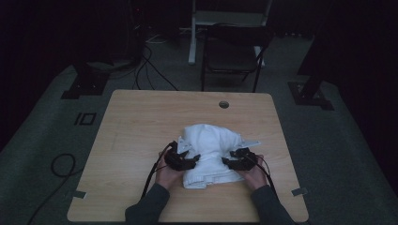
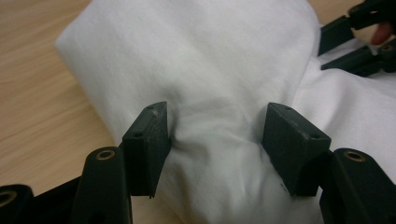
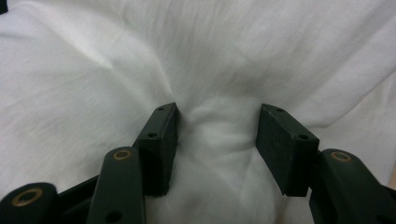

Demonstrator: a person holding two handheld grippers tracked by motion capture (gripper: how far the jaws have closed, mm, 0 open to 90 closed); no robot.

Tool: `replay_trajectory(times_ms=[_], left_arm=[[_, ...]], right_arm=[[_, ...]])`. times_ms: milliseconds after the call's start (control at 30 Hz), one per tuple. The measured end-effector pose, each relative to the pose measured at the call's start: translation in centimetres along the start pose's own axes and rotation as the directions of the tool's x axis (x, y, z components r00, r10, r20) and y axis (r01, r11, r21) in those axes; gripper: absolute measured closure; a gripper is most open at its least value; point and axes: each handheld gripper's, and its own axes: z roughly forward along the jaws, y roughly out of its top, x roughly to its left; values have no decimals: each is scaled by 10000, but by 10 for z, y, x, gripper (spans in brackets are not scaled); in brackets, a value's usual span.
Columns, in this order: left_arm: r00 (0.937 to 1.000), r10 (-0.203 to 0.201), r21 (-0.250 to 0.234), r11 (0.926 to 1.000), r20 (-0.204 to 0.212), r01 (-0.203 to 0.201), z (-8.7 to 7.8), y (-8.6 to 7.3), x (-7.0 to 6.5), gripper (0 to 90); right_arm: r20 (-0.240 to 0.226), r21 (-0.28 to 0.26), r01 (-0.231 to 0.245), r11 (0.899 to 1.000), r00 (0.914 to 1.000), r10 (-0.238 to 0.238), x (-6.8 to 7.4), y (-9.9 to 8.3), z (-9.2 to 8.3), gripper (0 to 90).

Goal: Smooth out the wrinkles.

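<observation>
A white cloth (image 1: 211,140) lies bunched in a rounded heap on the wooden table (image 1: 141,122), near its front middle. My left gripper (image 1: 190,159) is pushed into the heap's left side. In the left gripper view (image 2: 217,121) its jaws stand wide apart, with a puckered fold of cloth (image 2: 210,70) between the pads. My right gripper (image 1: 227,161) is pressed into the heap's right side. The right gripper view (image 3: 217,121) shows its jaws spread, and a soft bulge of cloth (image 3: 219,56) rises between them. The right gripper's black fingers (image 2: 359,42) also show far off in the left gripper view.
The table has a round cable hole (image 1: 224,104) near its far edge. A dark folding chair (image 1: 232,51) stands behind the table, and cables (image 1: 63,164) lie on the floor to the left. Bare wood surrounds the cloth on all sides.
</observation>
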Motion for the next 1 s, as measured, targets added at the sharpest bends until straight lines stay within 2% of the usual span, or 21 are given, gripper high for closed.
replay_trajectory(times_ms=[33,67,167,200,233,267,300,367,400,467,500,533,567,633,667,700,767,800,900,933,1000], left_arm=[[10000,0,0,10000,0,0,0,0,0,403],[9994,-75,53,10000,-325,77,-2,-1,11,403],[9966,-288,120,9995,-771,298,-4,-3,32,402],[9966,-288,120,9995,-771,298,-4,-3,32,401],[9943,-496,132,9986,-949,510,-4,-4,43,399],[9943,-496,132,9986,-949,510,-4,-4,43,397],[9907,-690,61,9975,-1170,702,-3,-4,53,397],[9868,-833,85,9963,-1386,853,-2,-3,61,396],[9868,-833,85,9963,-1386,853,-2,-3,61,393],[9814,-1206,7,9925,-1493,1221,1,-2,71,385],[9814,-1206,7,9925,-1493,1221,1,-2,71,381],[9814,-1323,-69,9911,-1390,1326,0,-1,73,376],[9805,-1571,-322,9875,-1181,1543,-6,-1,75,370],[9781,-1750,-521,9840,-1125,1701,-12,-1,76,365],[9765,-1931,-929,9785,-959,1844,-26,-2,79,353],[9765,-1931,-929,9785,-959,1844,-26,-2,79,350],[9743,-2007,-1227,9745,-1028,1878,-42,-6,82,349],[9726,-2055,-1317,9728,-1089,1908,-52,-11,84,348],[9718,-2048,-1342,9728,-1171,1888,-62,-19,84,348],[9696,-2101,-1370,9716,-1255,1928,-65,-24,84,348],[9628,-2268,-1280,9695,-1470,2089,-71,-36,85,348]], right_arm=[[0,0,0,10000,10000,0,0,0,0,471],[-10,-28,-2,10000,10000,2,3,4,5,471],[-38,-190,-33,9998,10000,33,12,21,25,470],[-49,-248,-9,9997,10000,8,15,27,32,469],[-55,-277,-36,9996,10000,34,16,31,36,468],[-48,-291,-58,9996,10000,57,17,35,40,467],[-63,-294,-78,9995,10000,76,18,40,45,465],[-68,-308,-109,9995,9999,107,17,47,52,453],[-68,-308,-109,9995,9999,107,17,47,52,453],[20,-302,-177,9994,9998,178,14,57,60,384],[20,-302,-177,9994,9998,178,14,57,60,384],[100,-215,-399,9990,9991,401,9,60,61,337],[136,-262,-631,9977,9979,635,6,60,57,317],[221,-365,-689,9970,9973,697,4,59,53,316],[190,-807,-843,9932,9961,861,-1,55,38,288],[190,-807,-843,9932,9961,861,-1,55,38,288],[369,-1170,-824,9897,9955,873,-5,48,20,279],[517,-1418,-844,9863,9944,925,-11,38,3,279],[786,-1359,-791,9876,9928,903,-16,28,-6,278],[1044,-1296,-854,9879,9896,993,-22,15,-14,278],[1156,-1170,-897,9891,9879,1033,-27,8,-17,277]])
